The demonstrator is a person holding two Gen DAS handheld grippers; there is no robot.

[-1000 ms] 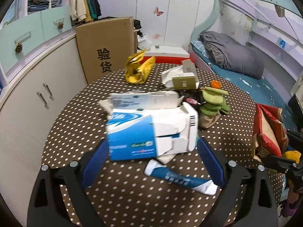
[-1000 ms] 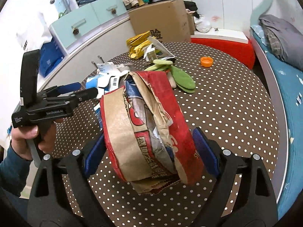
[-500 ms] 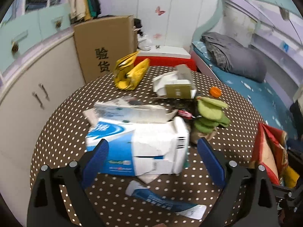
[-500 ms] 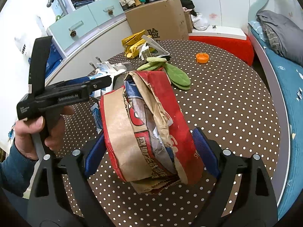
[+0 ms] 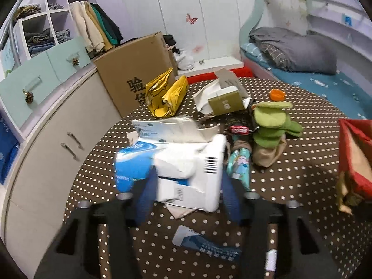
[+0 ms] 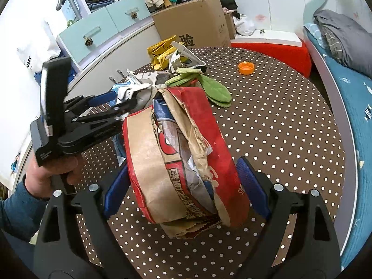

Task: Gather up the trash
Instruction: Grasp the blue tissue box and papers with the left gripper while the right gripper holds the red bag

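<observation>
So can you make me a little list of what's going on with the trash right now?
left gripper: closed around the blue and white box
right gripper: holding the red paper bag, mouth open
table: brown with white dots
still lying there: yellow wrapper, green insoles, orange cap, blue tube

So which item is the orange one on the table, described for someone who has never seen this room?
Start at the round brown polka-dot table. On its far side, toward the red bench, a small orange plastic bottle cap lies alone on bare cloth. It sits just beyond the green fabric insoles, and it is the only round, orange piece there.
</observation>
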